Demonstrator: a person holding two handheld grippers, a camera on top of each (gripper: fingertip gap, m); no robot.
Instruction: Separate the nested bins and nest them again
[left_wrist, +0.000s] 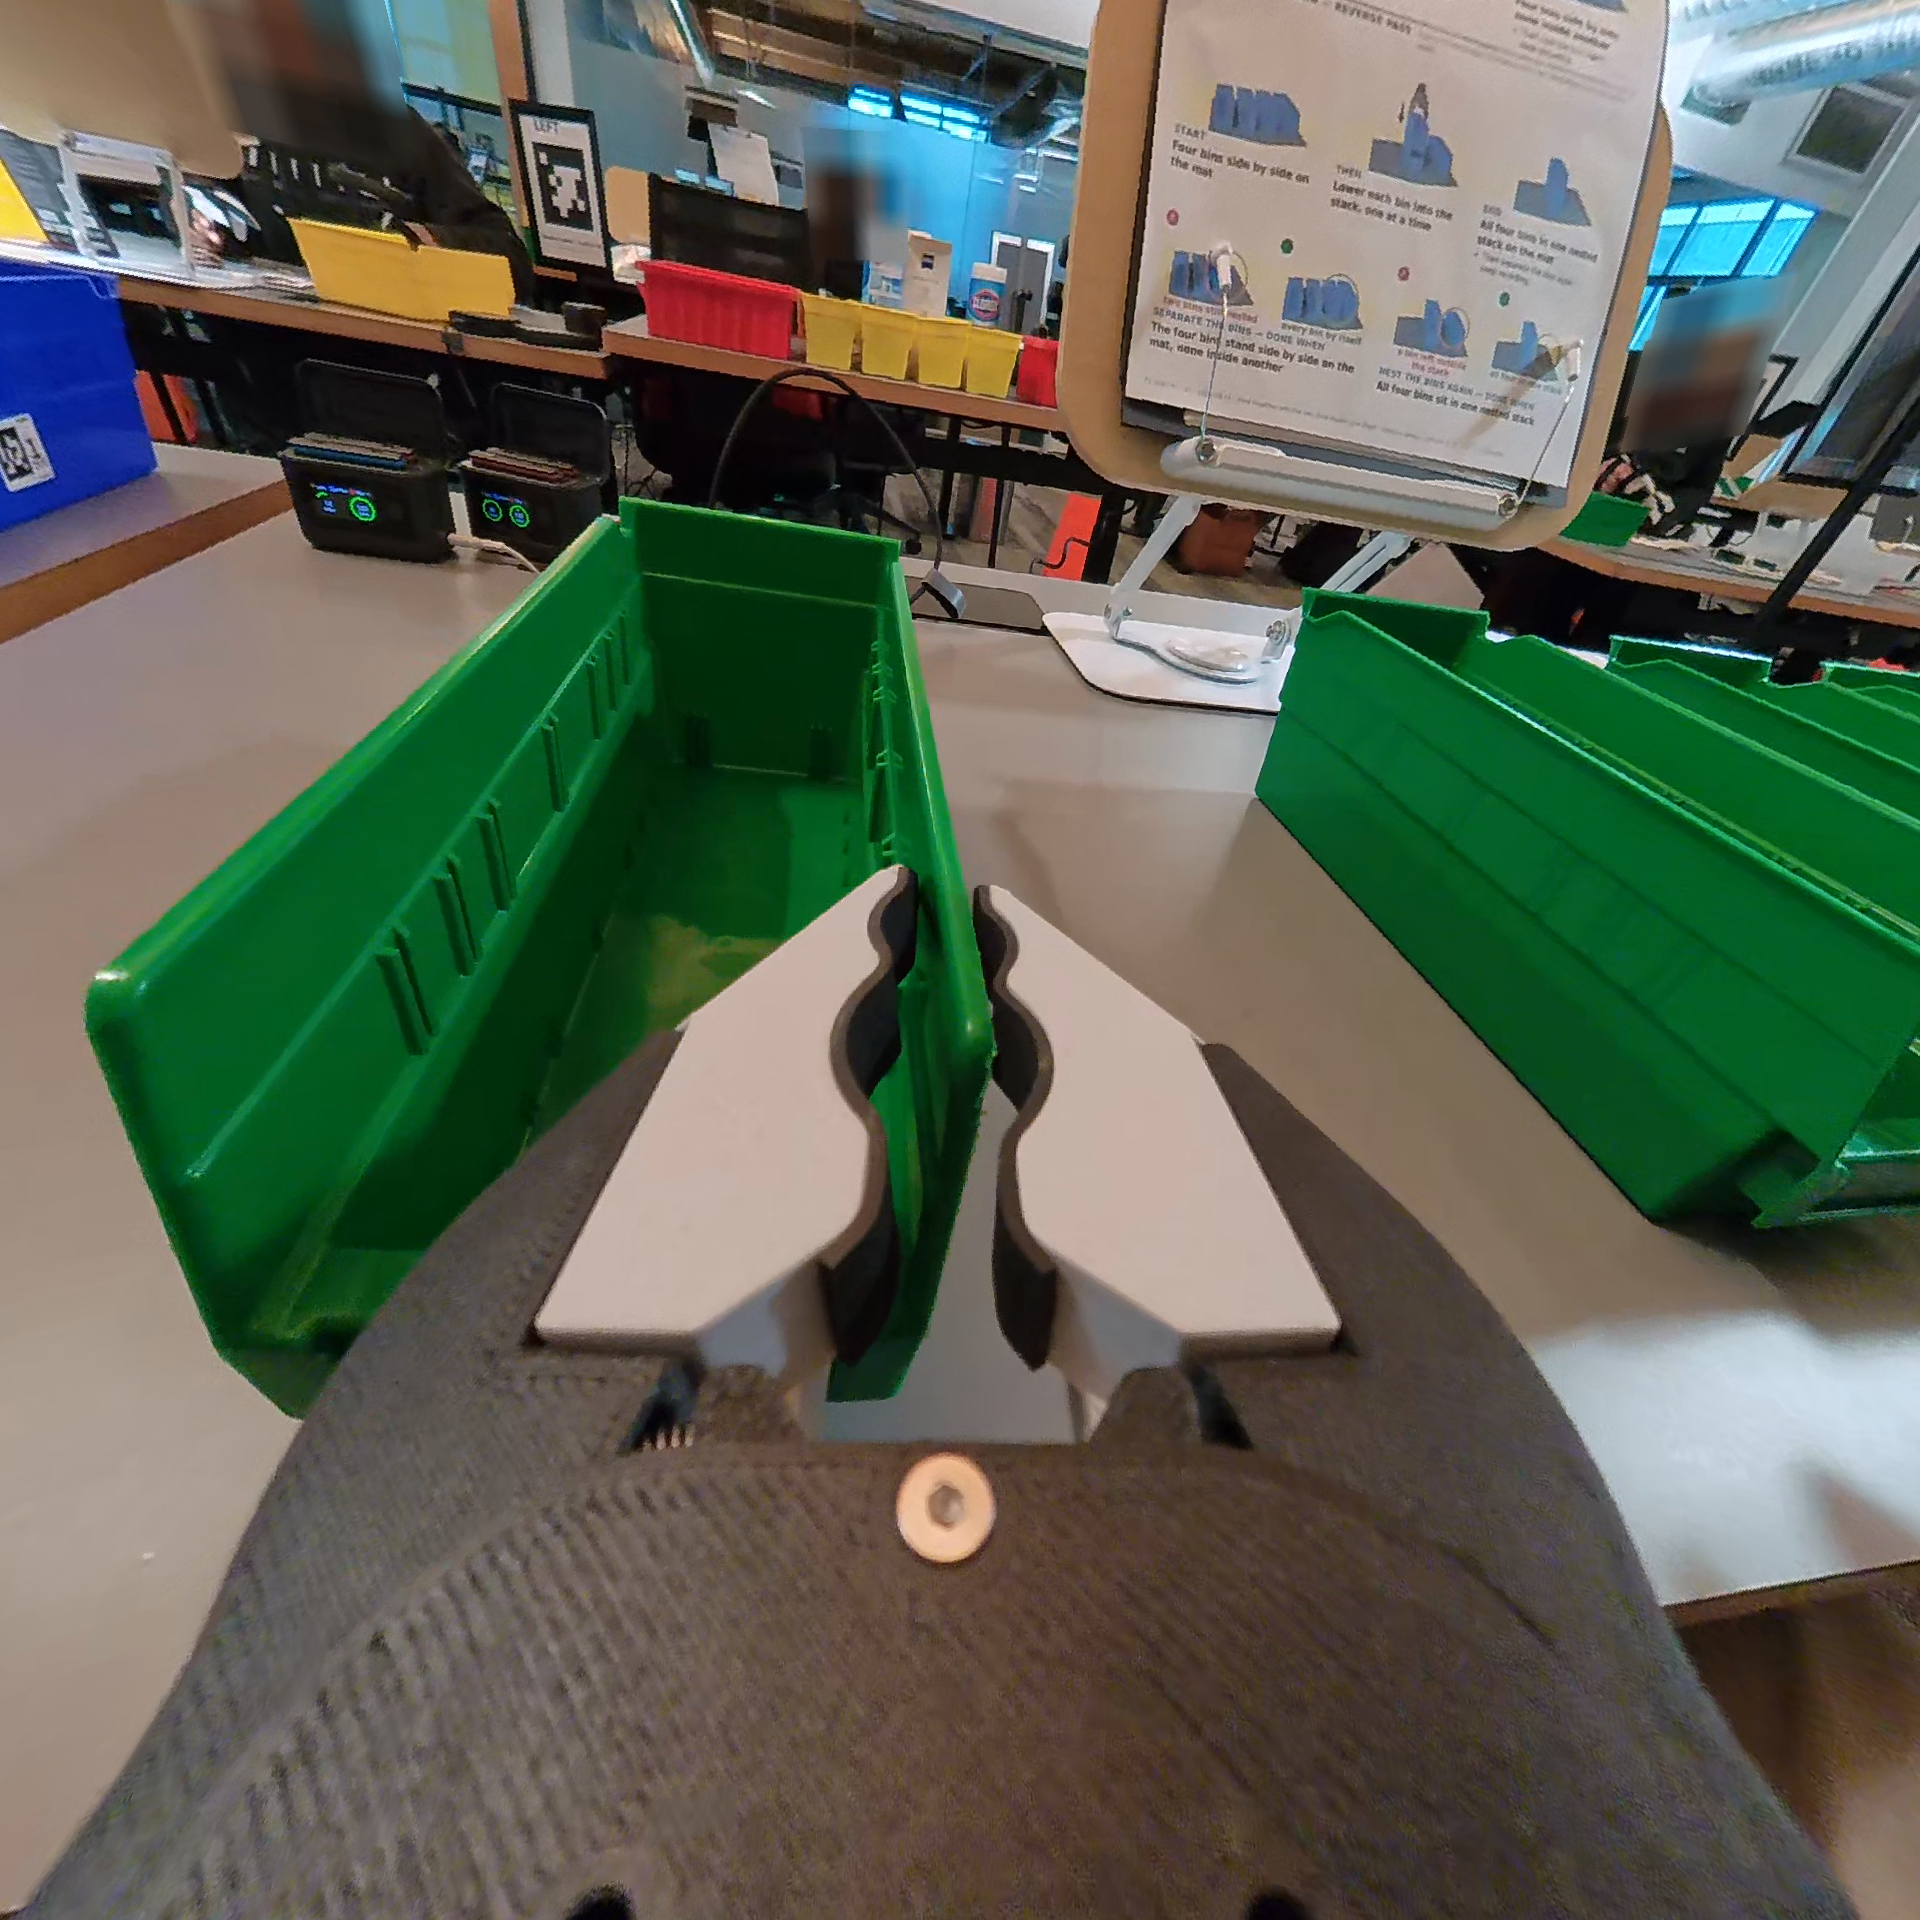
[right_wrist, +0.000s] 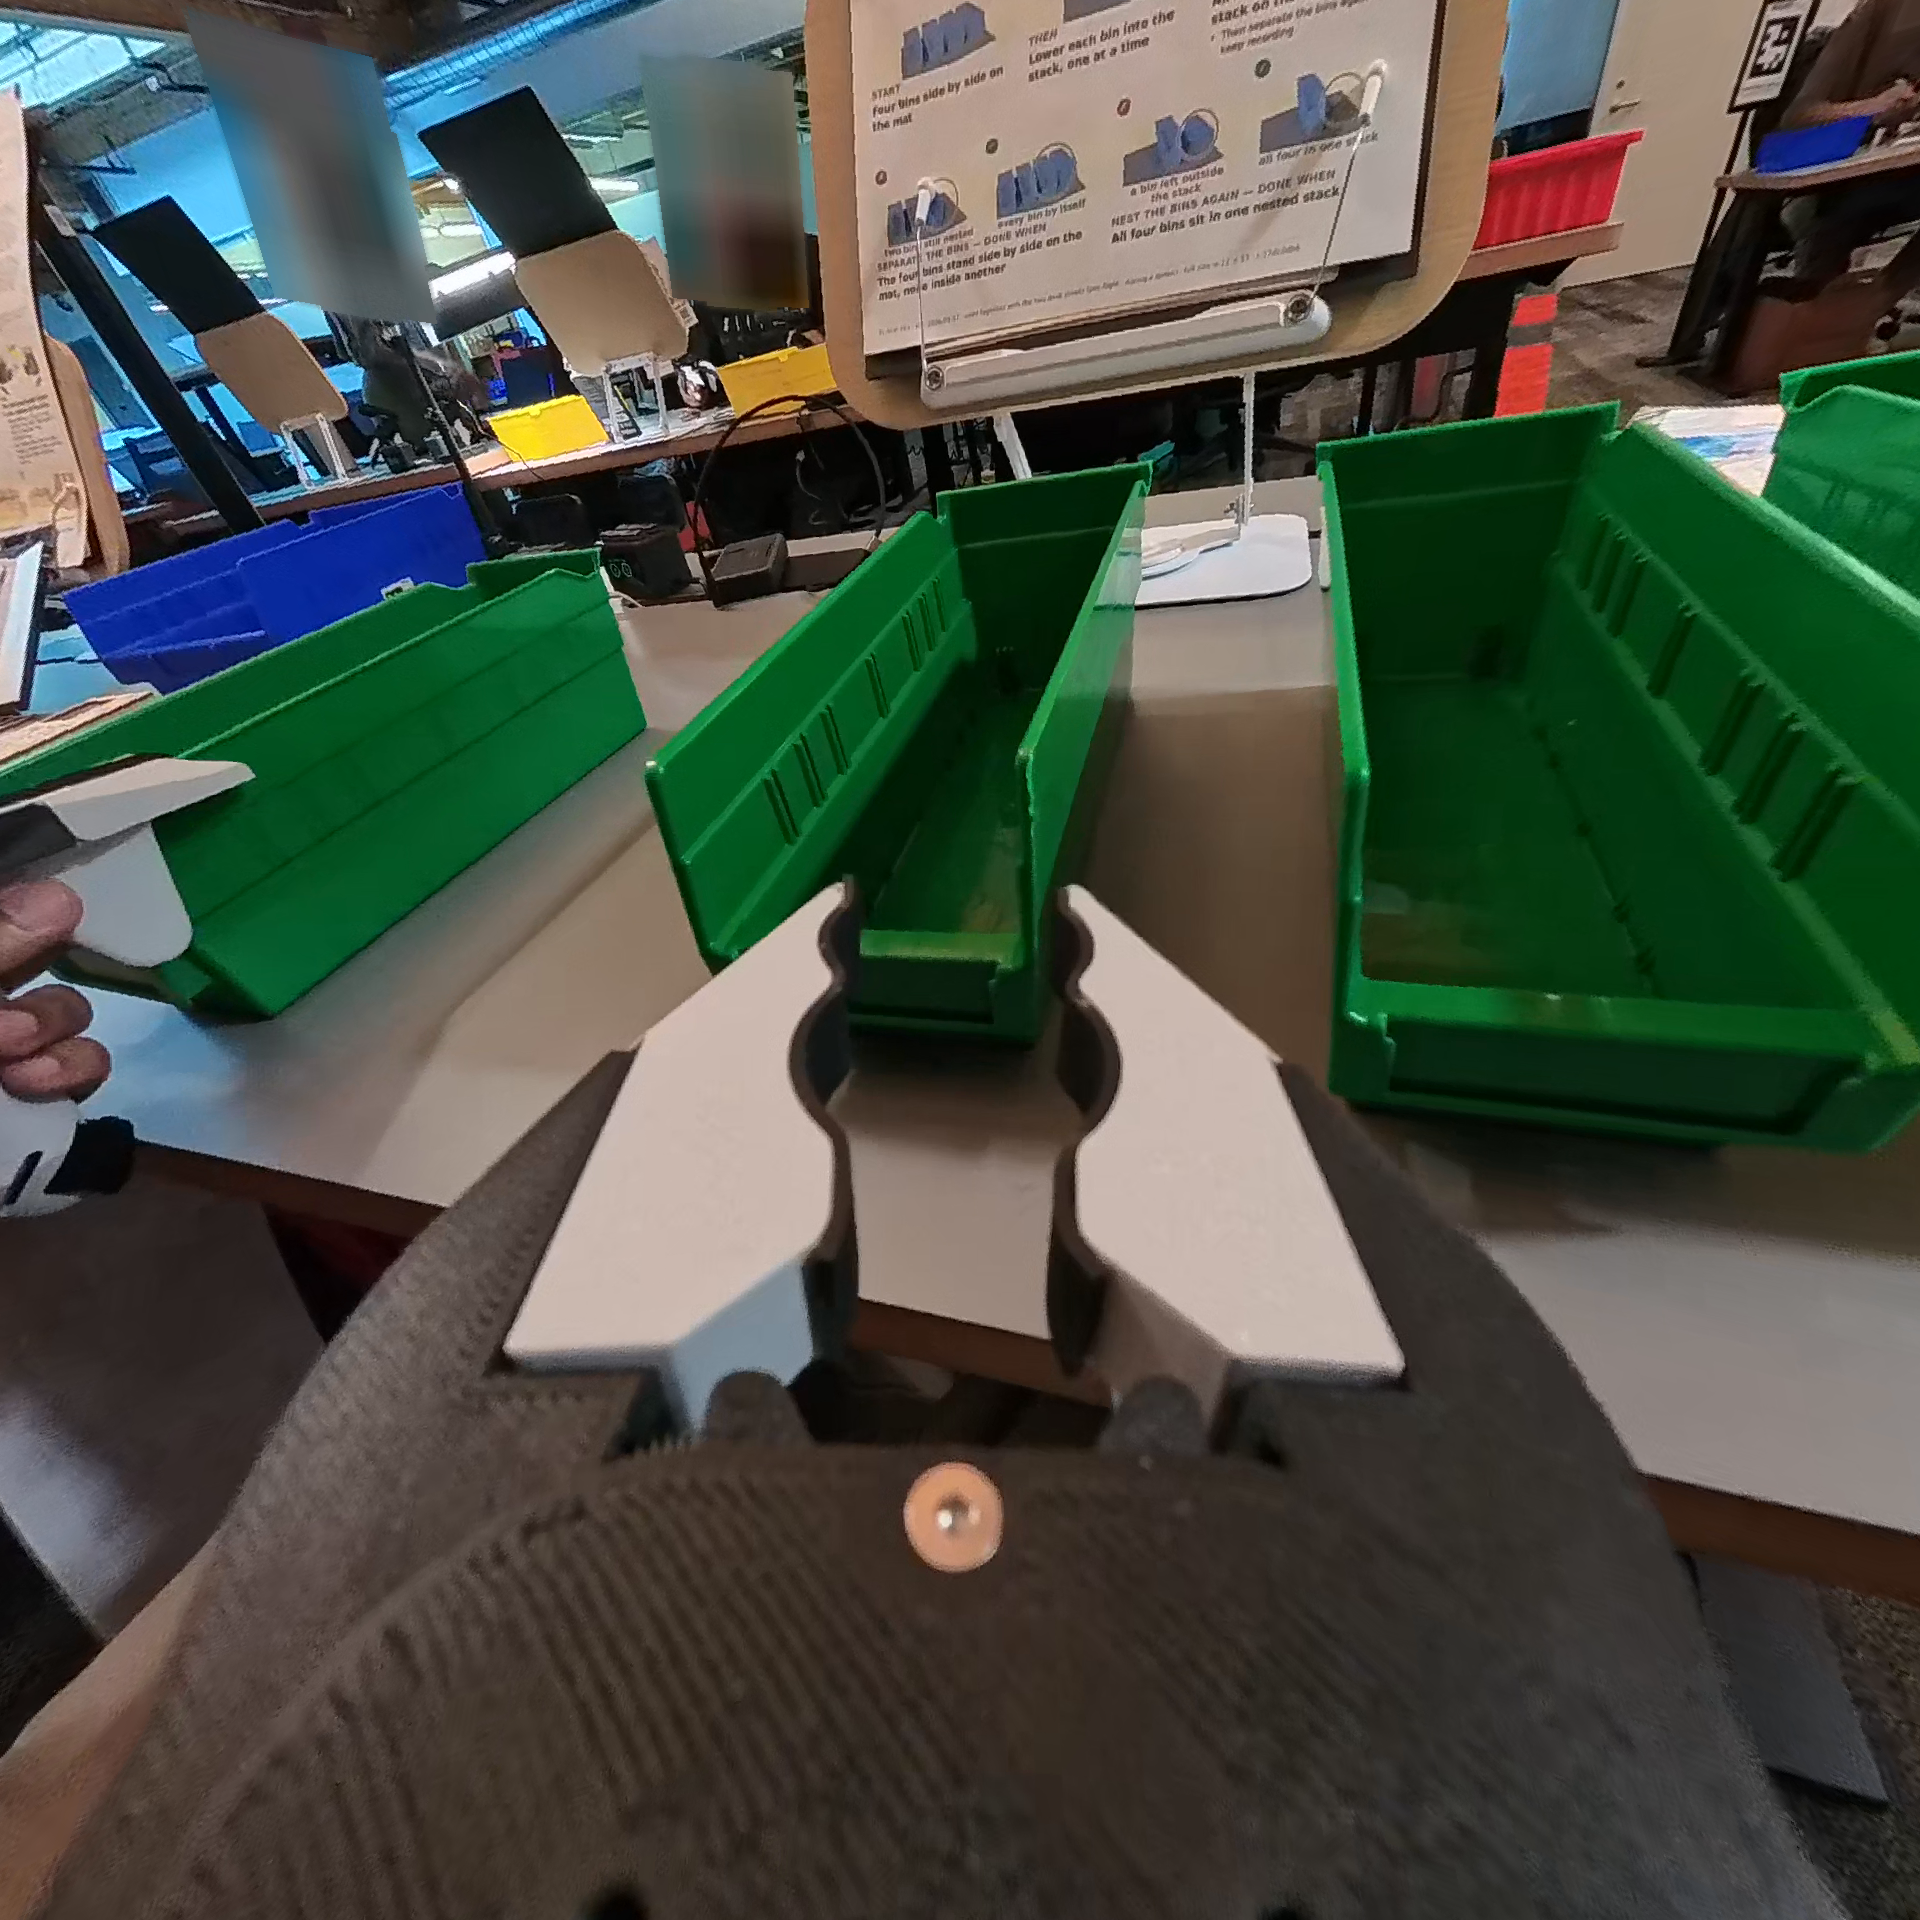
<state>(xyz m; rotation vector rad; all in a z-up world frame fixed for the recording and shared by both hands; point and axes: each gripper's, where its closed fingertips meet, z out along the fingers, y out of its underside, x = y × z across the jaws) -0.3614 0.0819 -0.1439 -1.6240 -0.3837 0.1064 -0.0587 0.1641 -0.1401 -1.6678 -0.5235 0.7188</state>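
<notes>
grey table (right_wrist: 1226, 748) carries green bins standing apart, all empty inside where visible: wide bin (right_wrist: 1600, 790) at 3 o'clock in the right wrist view, narrow bin (right_wrist: 883, 748) at 12, tilted bin (right_wrist: 416, 717) at 9. left gripper (left_wrist: 945, 1039) is clamped on the tilted bin (left_wrist: 499, 935), pinching its right wall near the front end. right gripper (right_wrist: 956, 997) hovers level over the table edge with jaws apart, fingertips flanking the narrow bin's front, contact unclear.

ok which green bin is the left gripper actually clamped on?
The leftmost green bin: the left gripper is closed over its right side wall. The middle bin and right bin sit free; the right gripper is open, holding nothing.
</notes>
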